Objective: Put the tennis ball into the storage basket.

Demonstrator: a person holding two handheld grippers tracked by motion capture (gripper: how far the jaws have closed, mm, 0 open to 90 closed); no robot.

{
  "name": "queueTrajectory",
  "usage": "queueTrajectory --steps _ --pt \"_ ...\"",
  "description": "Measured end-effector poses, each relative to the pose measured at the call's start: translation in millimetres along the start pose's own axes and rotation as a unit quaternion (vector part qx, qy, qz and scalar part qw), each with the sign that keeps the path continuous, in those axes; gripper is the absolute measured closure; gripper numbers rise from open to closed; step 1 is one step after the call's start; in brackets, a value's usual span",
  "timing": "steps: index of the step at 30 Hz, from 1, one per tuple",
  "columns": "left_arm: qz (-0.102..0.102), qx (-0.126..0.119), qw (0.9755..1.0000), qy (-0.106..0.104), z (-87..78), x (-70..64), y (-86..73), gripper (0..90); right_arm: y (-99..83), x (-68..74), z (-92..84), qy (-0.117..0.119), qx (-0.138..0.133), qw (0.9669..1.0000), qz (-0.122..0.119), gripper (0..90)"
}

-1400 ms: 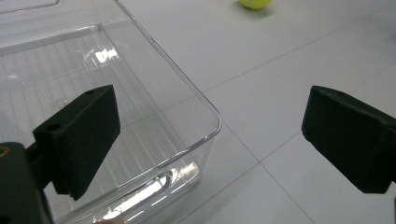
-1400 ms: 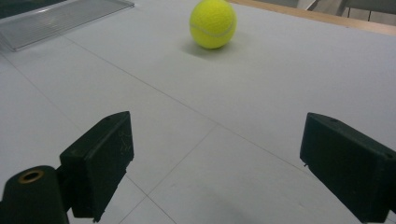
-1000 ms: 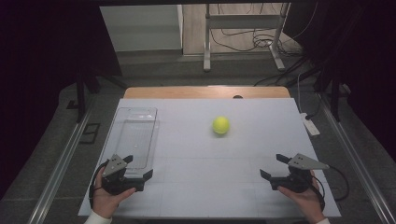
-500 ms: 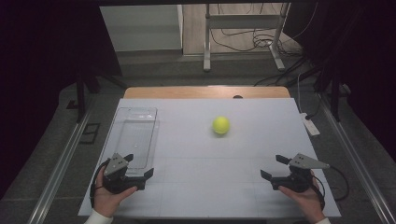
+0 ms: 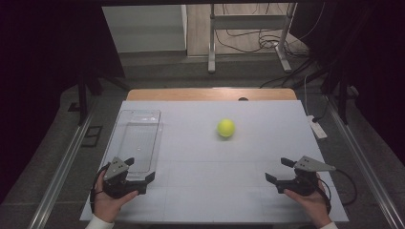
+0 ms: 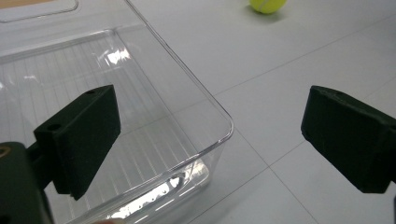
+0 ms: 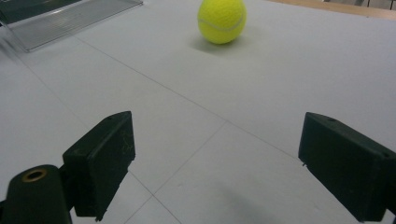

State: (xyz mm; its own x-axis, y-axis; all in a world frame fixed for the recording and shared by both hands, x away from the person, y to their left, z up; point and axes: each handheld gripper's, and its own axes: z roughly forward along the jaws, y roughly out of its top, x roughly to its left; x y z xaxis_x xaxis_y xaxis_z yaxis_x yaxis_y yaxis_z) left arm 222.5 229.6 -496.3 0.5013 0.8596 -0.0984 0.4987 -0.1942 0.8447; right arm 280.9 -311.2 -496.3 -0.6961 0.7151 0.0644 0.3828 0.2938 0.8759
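While little has shifted over the last second, here is how each view reads.

High view, change: both hands sit where they sat a second ago, and the ball has not rolled; I judge the work has not yet begun.
High view, ball: the yellow tennis ball (image 5: pixel 226 128) lies alone on the white table (image 5: pixel 200 191), past the middle and a little to the right, well apart from both claws.
High view, box: a clear plastic box (image 5: pixel 137 138) stands along the left side of the table, open at the top and with nothing in it.
High view, left hand: the left hand (image 5: pixel 111 202) rests at the near left edge, its left gripper (image 5: pixel 139 171) pointing forward and to the right, just at the near end of the box.
High view, right hand: the right hand (image 5: pixel 309 200) rests at the near right edge, the right gripper (image 5: pixel 279 170) aimed left and forward, towards the ball.

Left gripper view, claw: jaws spread wide, holding nothing.
Left gripper view, scene: the near corner of the box (image 6: pixel 140 116) sits between the jaws; the ball (image 6: pixel 267 4) peeks in at the top edge.

Right gripper view, claw: jaws wide apart, nothing between them.
Right gripper view, ball: the ball (image 7: pixel 222 21) lies ahead, slightly left of centre, with bare table between; the box (image 7: pixel 70 18) shows at top left.
Right gripper view, meaning: this claw looks the better placed to reach for the ball.
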Motion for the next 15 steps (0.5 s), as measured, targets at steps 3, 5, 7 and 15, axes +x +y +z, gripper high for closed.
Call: queueTrajectory --steps 3,5,7,15 --pt "0.002 0.000 1.0000 -0.005 0.3 -0.1 1.0 6.1 -0.3 0.7 -1.1 -0.001 -0.001 1.0000 0.000 11.3" --pt "0.001 -0.001 1.0000 -0.006 -0.1 -0.1 1.5 6.1 -0.3 1.1 -2.4 -0.004 -0.001 1.0000 0.000 11.4" --pt "0.001 -0.003 1.0000 -0.005 -1.0 0.0 2.1 6.1 -0.4 0.7 -2.3 -0.004 -0.002 1.0000 0.002 11.5" --pt "0.004 -0.005 1.0000 -0.006 -4.4 -3.9 5.7 6.3 -0.9 0.0 -2.8 -0.003 -0.003 1.0000 0.003 11.8"
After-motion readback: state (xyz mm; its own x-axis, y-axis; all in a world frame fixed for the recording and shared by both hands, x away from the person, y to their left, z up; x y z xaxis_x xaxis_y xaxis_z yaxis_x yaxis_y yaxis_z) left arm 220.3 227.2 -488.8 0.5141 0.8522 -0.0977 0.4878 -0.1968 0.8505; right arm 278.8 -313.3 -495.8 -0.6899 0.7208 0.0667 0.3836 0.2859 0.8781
